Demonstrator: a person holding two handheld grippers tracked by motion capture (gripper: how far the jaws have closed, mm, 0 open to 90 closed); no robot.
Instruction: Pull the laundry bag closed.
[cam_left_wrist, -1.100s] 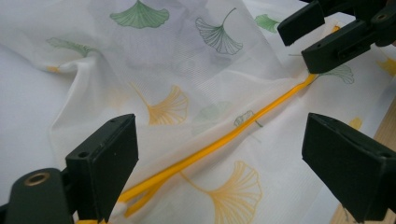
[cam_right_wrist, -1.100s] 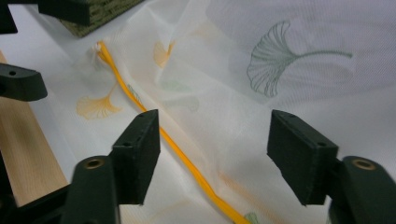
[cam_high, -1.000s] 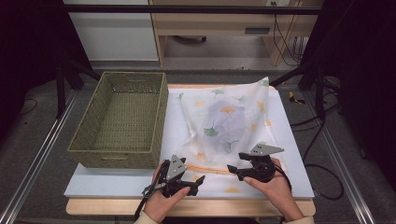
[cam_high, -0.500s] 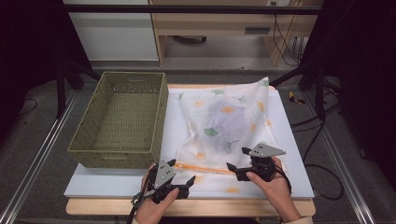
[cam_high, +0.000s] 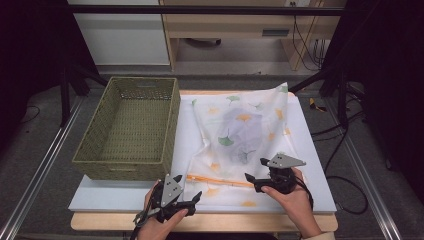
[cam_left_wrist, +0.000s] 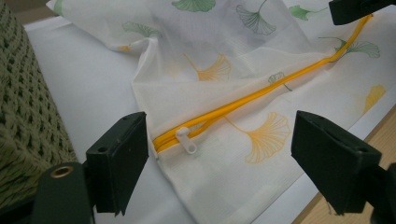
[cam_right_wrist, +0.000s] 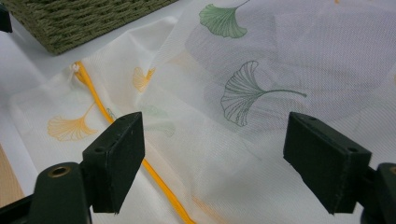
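- Mesh bag (cam_high: 240, 135) lies flat on the table (cam_high: 310, 150), beside the basket (cam_high: 130, 127).
- Left gripper (cam_left_wrist: 217, 161): jaws apart, just closing, around the zipper pull (cam_left_wrist: 187, 140), not pressing it.
- Right gripper (cam_right_wrist: 212, 158): jaws apart, just closing, over bare mesh.

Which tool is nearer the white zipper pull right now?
Left. The left tool stands open right at the zipper pull, not touching it. The right tool sits at the zipper's far end.

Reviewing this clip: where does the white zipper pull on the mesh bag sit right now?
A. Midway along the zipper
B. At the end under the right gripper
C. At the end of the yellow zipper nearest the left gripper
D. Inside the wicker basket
C: in the left gripper view the zipper pull sits at the near end of the yellow zipper, between the open jaws of the left gripper, untouched.
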